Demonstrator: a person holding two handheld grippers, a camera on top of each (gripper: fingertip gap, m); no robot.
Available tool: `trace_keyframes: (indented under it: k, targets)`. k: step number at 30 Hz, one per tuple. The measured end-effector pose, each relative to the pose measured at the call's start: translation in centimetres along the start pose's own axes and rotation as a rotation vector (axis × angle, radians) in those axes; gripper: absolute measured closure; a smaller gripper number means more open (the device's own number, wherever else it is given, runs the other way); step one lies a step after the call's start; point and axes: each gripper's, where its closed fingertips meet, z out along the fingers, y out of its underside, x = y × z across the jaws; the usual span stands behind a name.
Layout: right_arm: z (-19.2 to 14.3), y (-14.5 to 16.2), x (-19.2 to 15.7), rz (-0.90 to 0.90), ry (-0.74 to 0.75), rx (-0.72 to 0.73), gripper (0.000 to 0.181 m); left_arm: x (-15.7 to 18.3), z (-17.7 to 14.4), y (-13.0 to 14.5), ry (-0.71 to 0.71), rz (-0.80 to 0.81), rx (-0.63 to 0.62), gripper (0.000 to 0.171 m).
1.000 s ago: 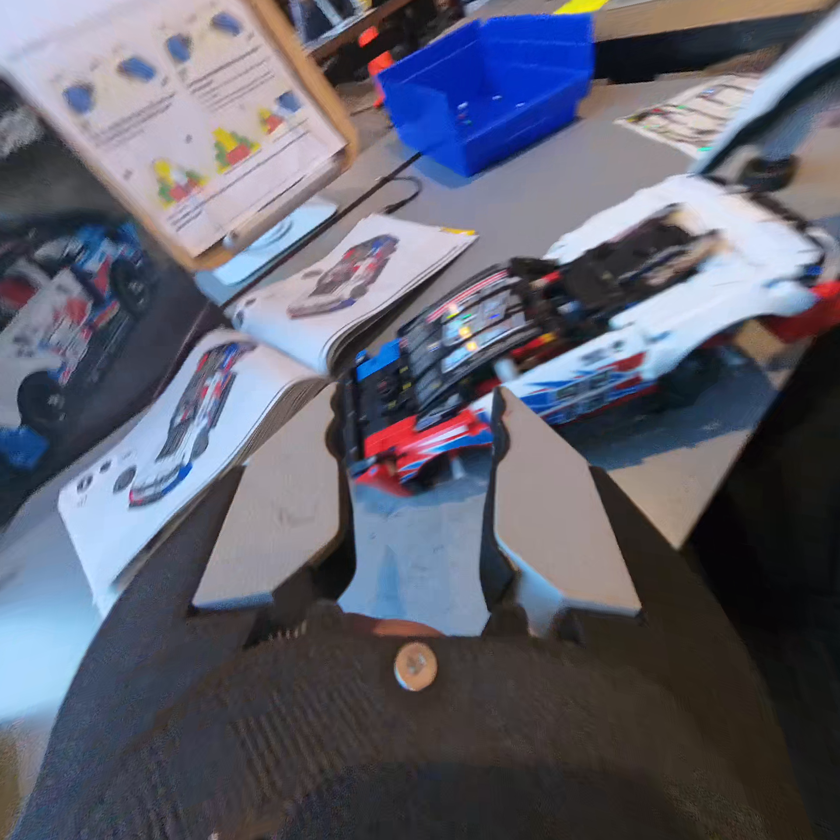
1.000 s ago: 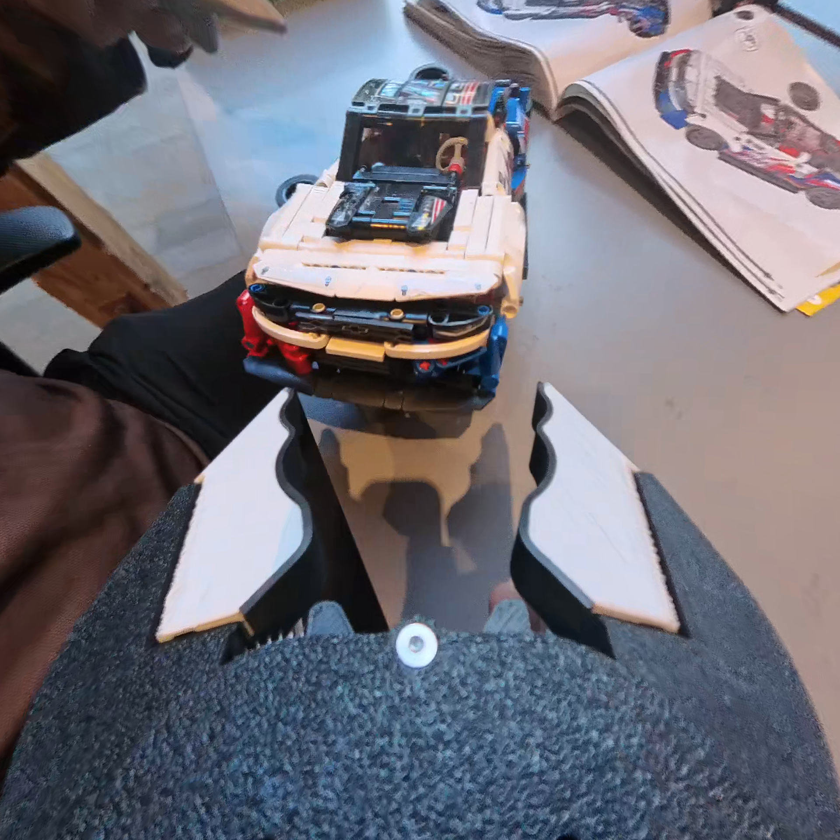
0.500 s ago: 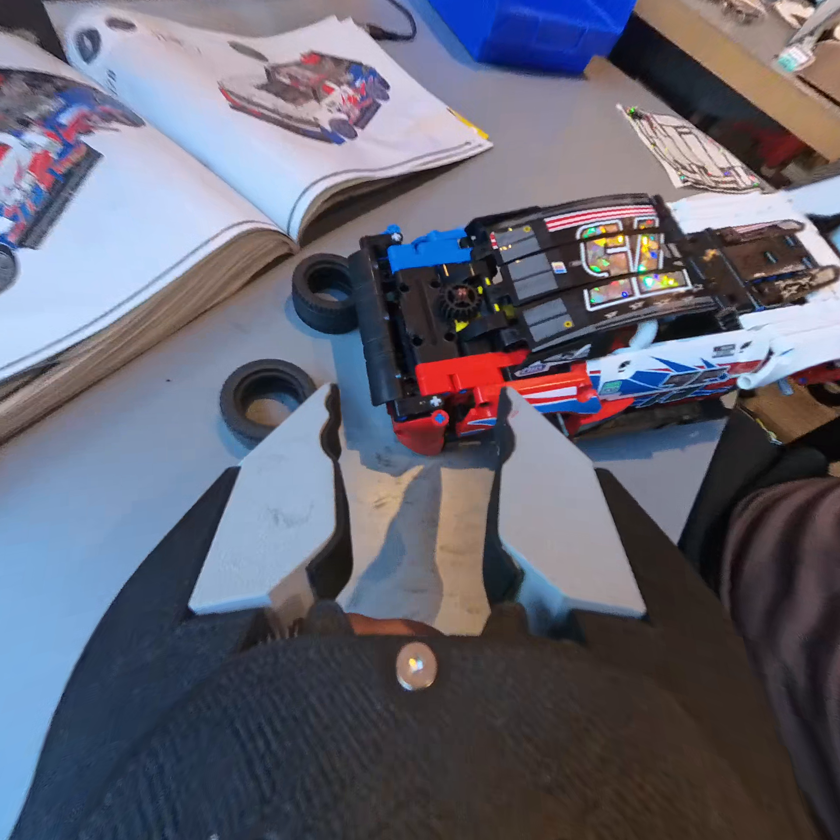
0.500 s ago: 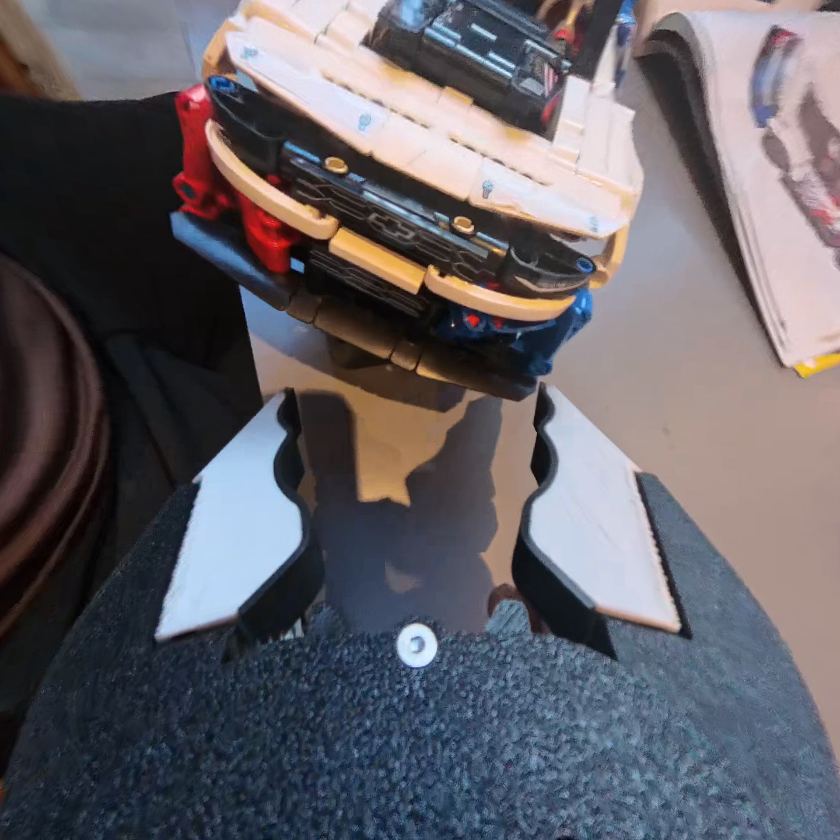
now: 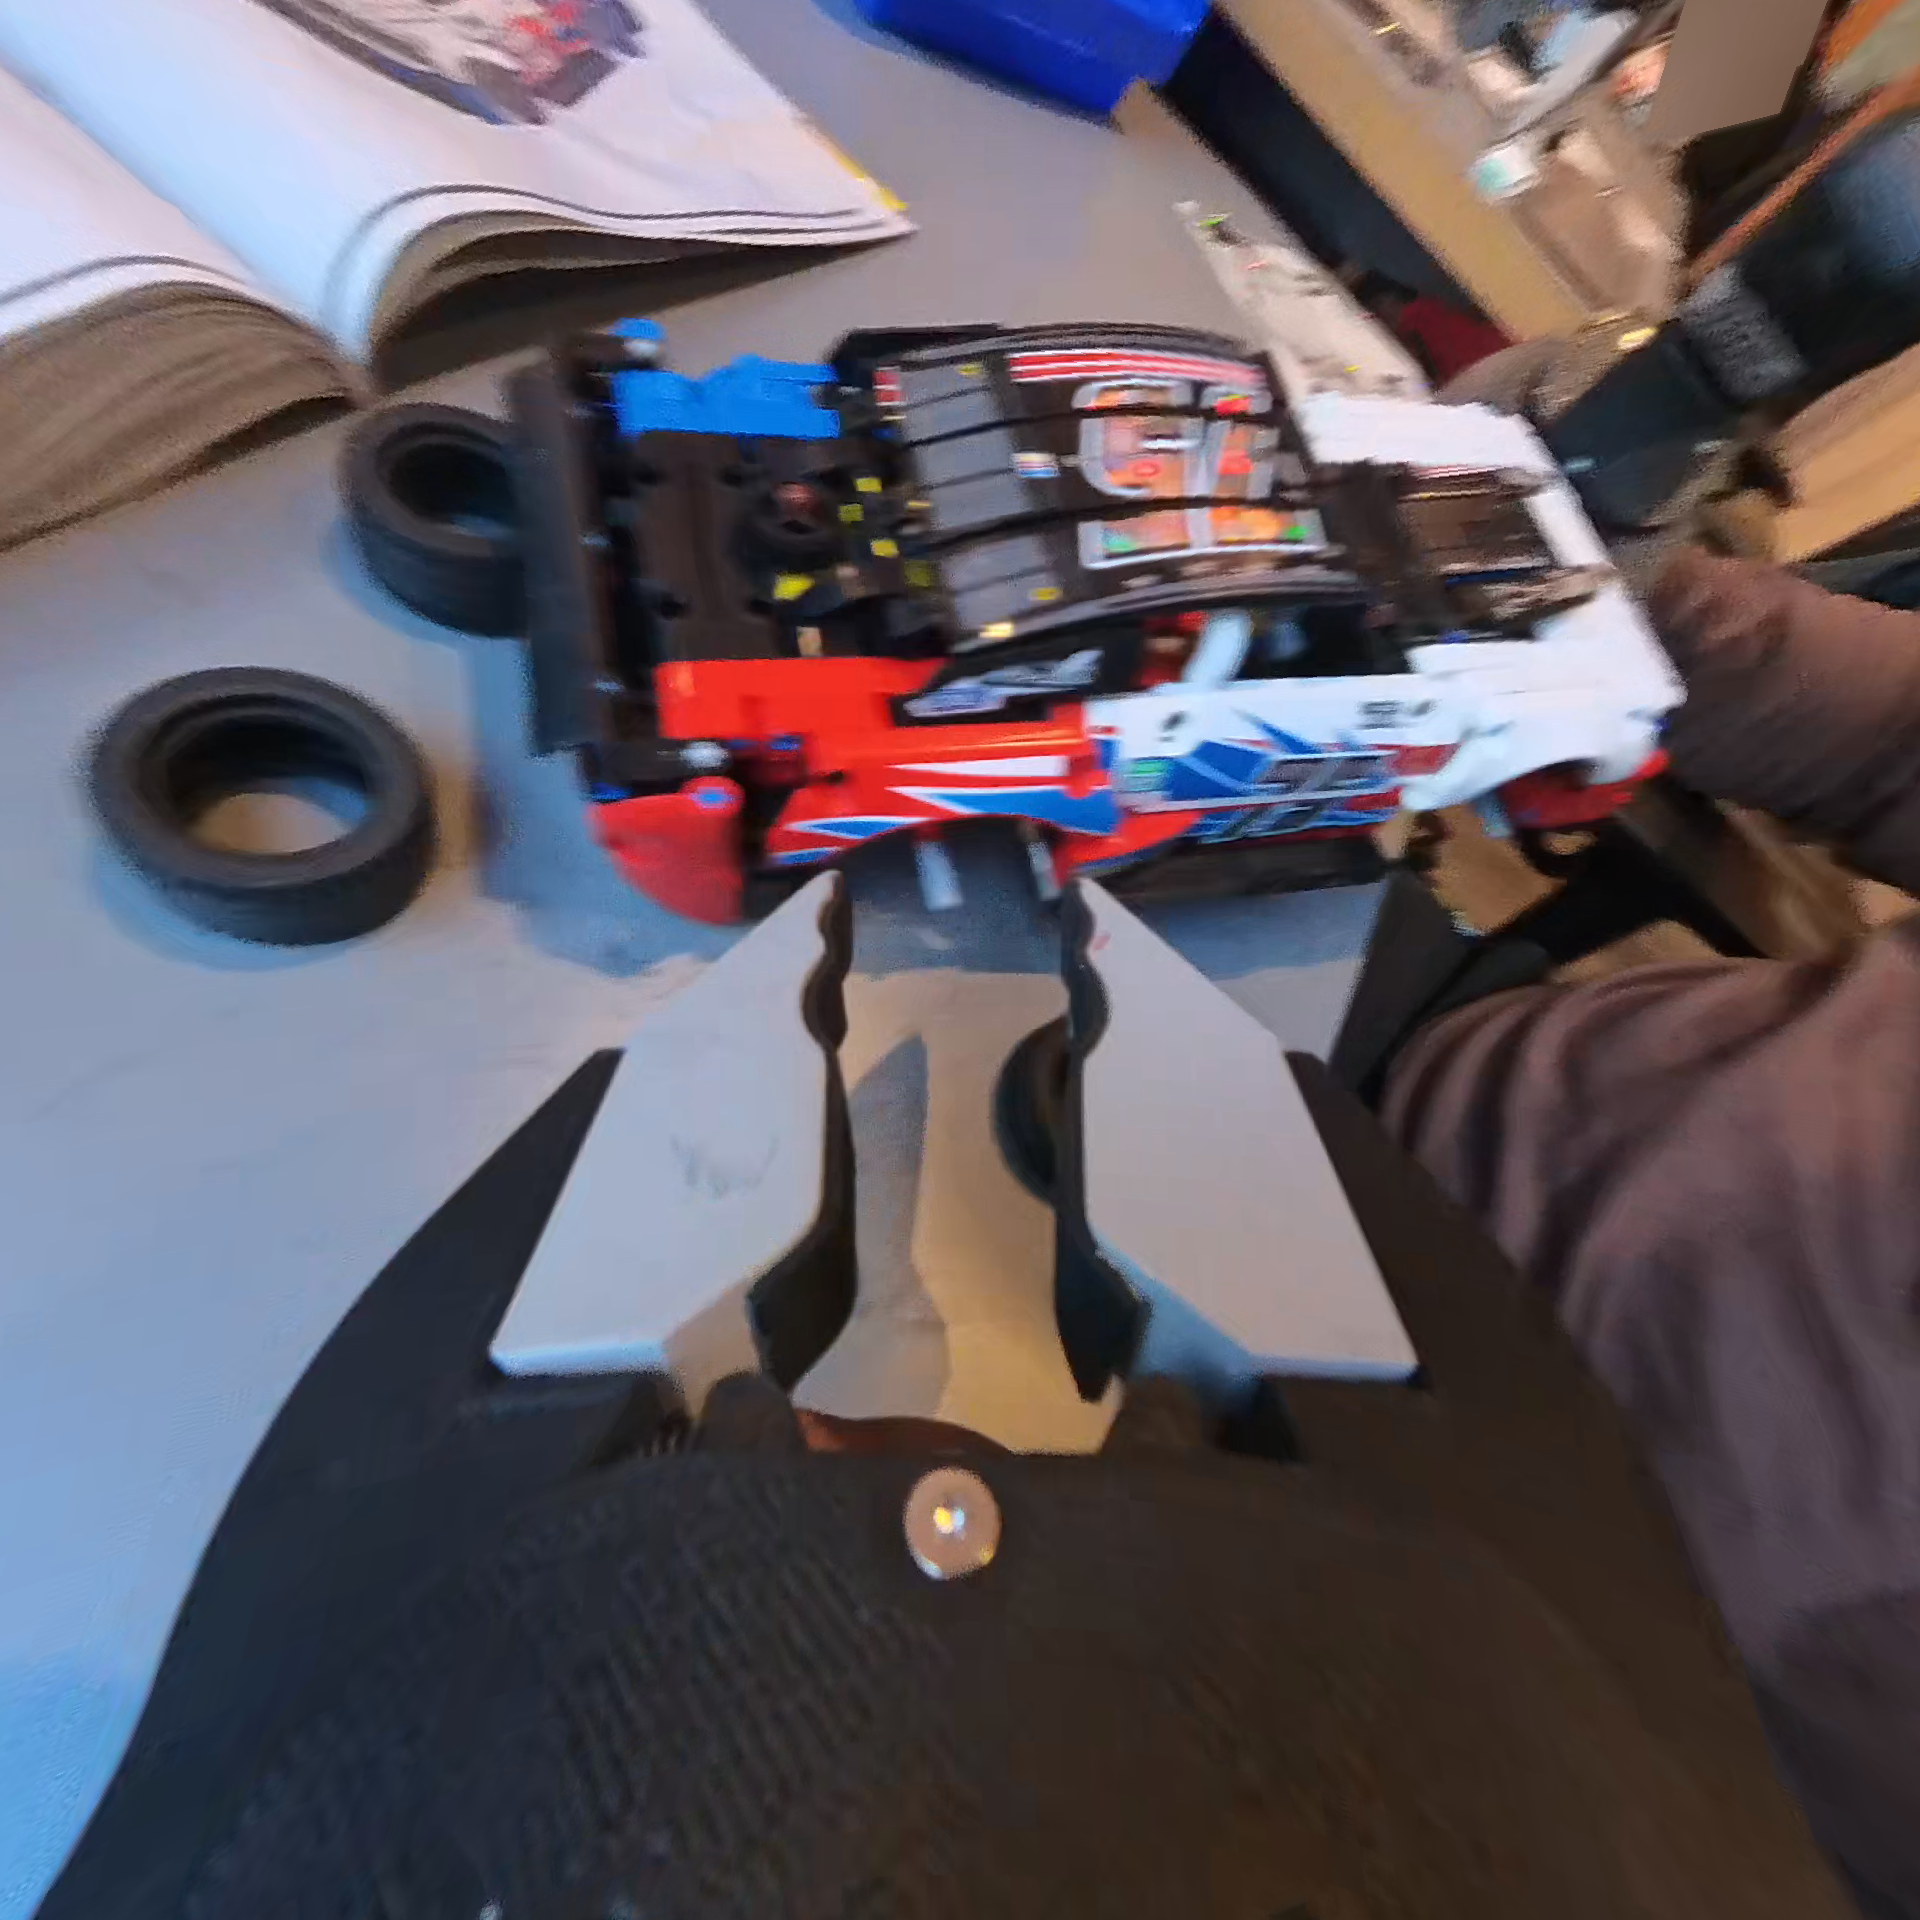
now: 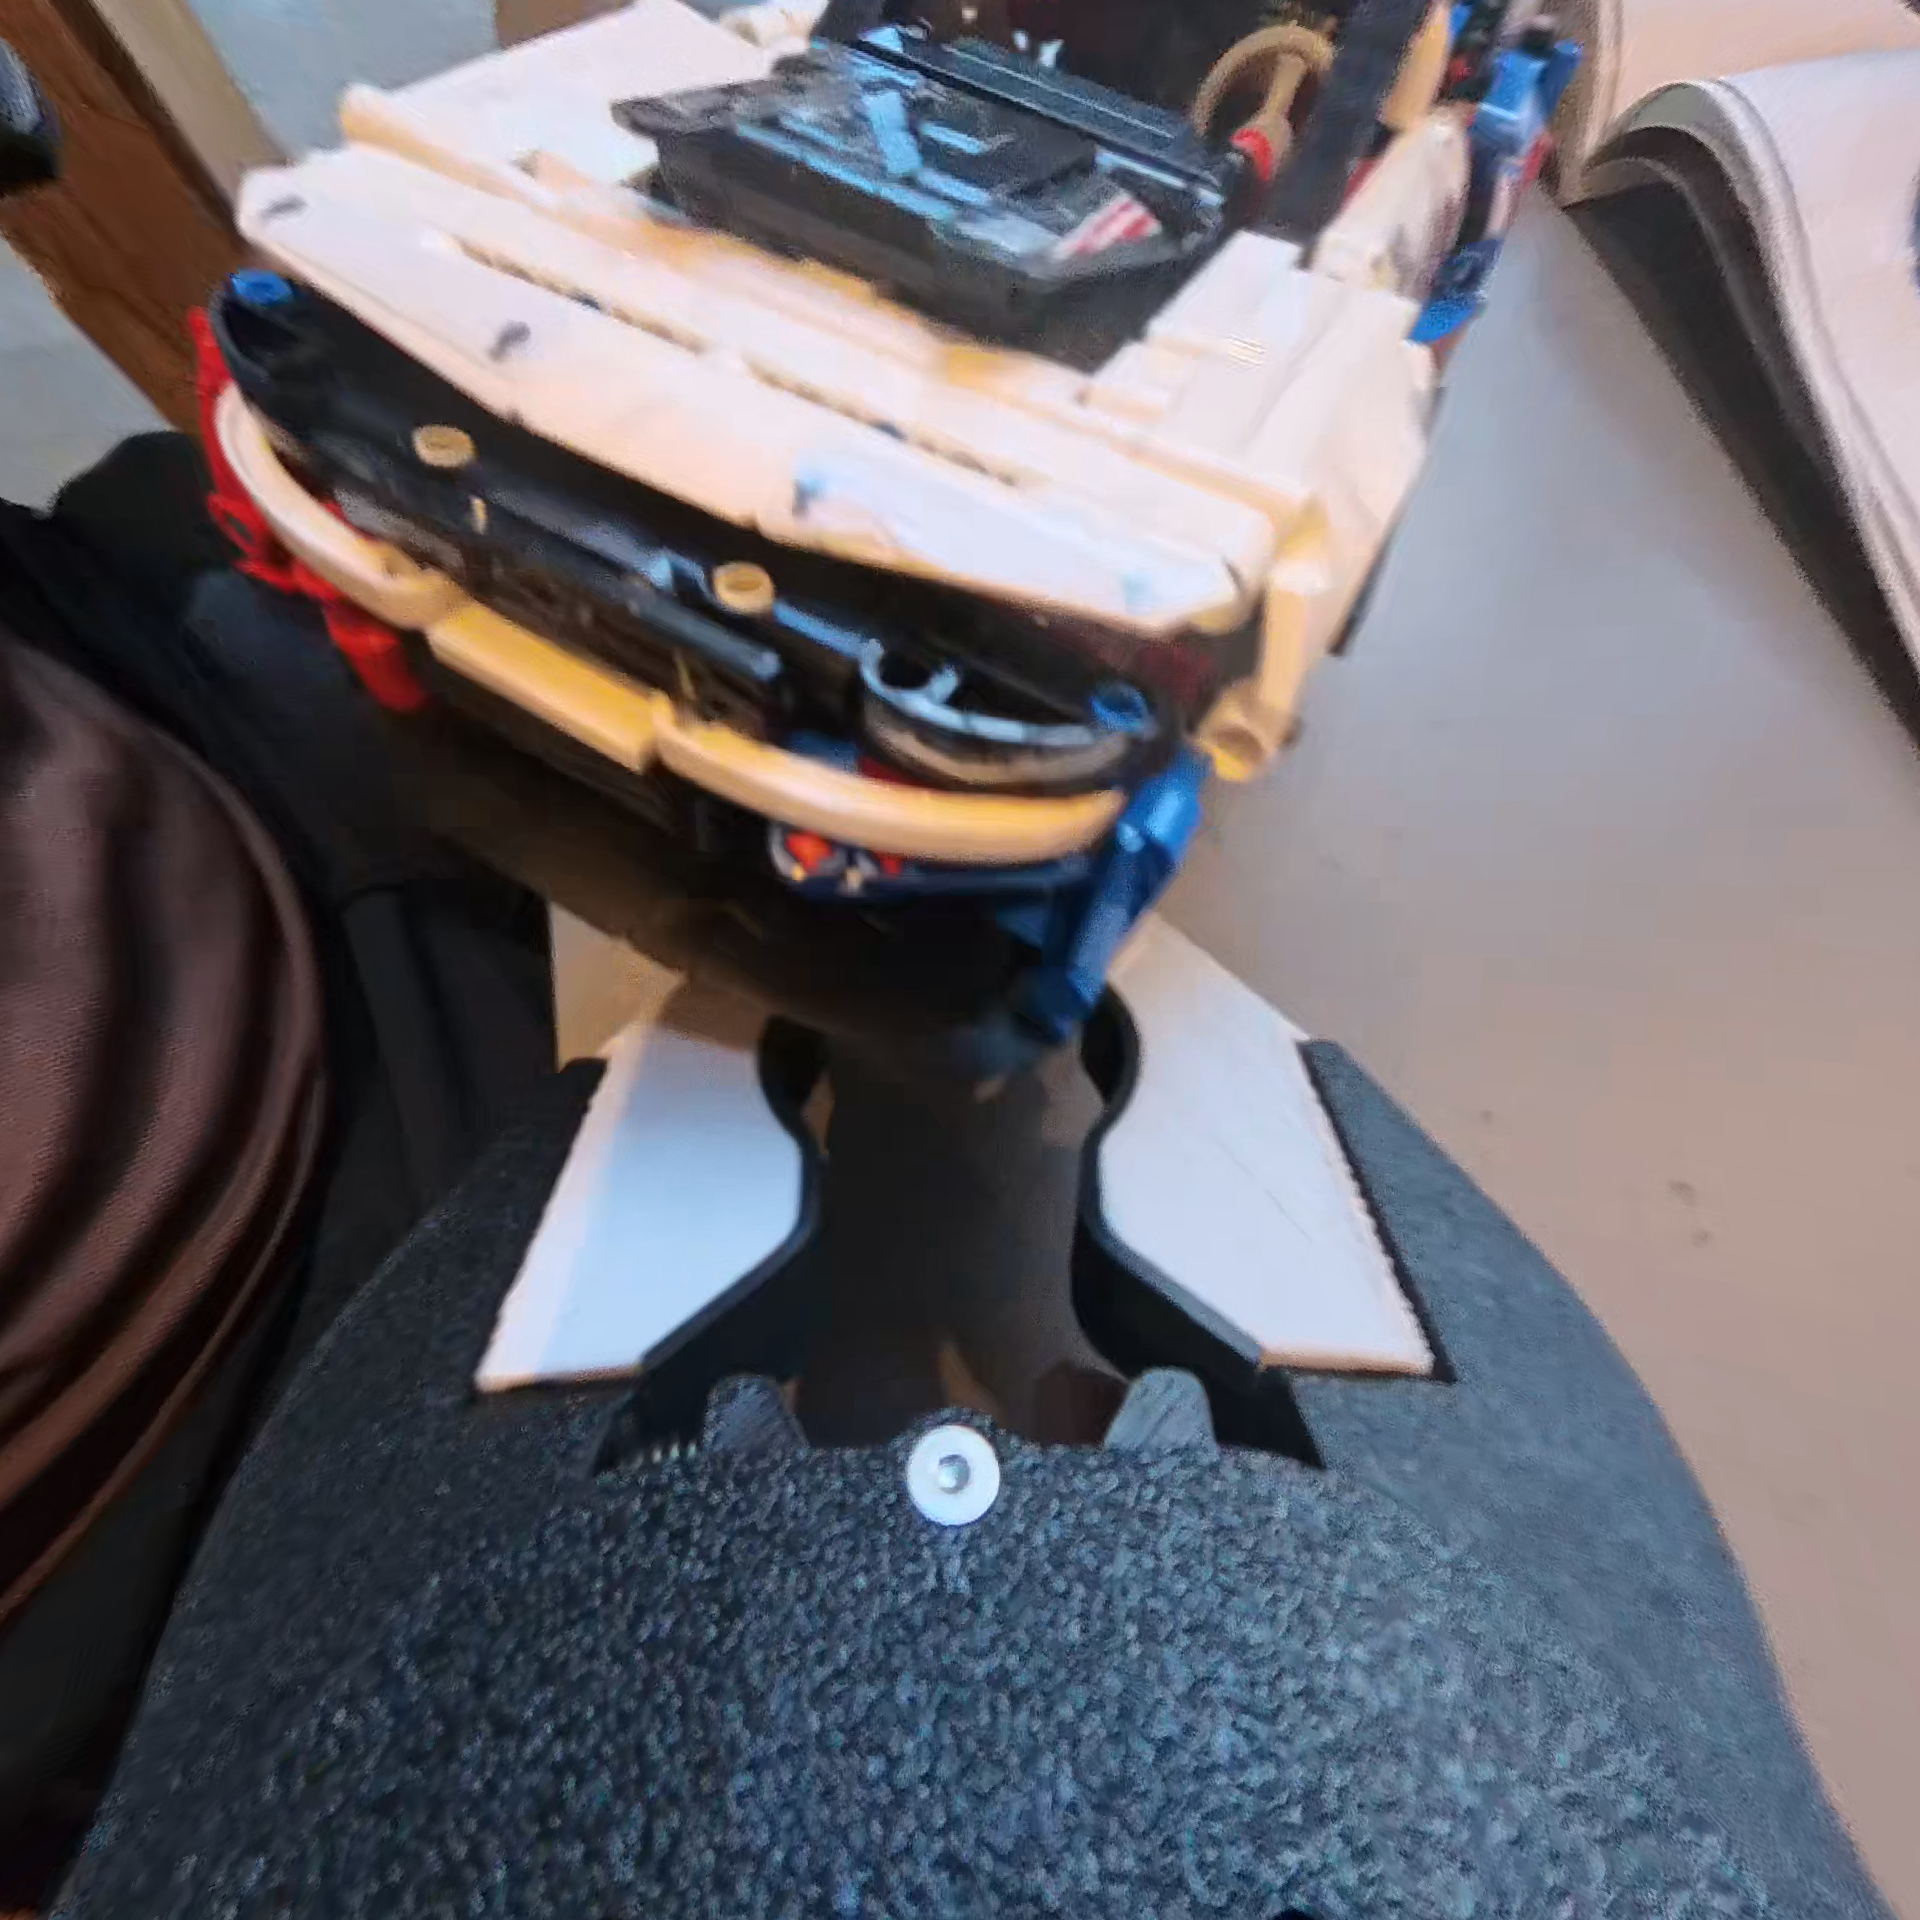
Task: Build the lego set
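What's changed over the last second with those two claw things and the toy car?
Both grippers closed in on the lego car. The left gripper swung down from a farther, higher view to the car's red side. The right gripper advanced to its front bumper and narrowed around the lower front; contact is unclear. The two loose tyres and open instruction book stayed put.

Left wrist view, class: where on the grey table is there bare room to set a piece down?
Free: the grey table left of the left claw, below the loose tyre. Crowded: around the car's rear, between the second tyre and the open booklet.
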Motion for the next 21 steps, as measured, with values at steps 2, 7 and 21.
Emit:
trace_keyframes:
  k: [2, 7, 21]
  targets:
    - [-0.3, -0.1, 0.7, -0.015, 0.071, 0.007, 0.140, 0.1, 0.1, 0.2, -0.020, 0.012, -0.018, 0.129]
    - [-1.8, 1.7, 1.6, 0.065, 0.164, -0.050, 0.117, -4.6, -3.3, -3.3, -0.255, 0.044, 0.142, 0.116]
    - [2.1, -1.7, -0.5, 0.397, 0.497, 0.083, 0.061, -5.2, 1.8, -3.7, -0.118, -0.080, 0.098, 0.113]
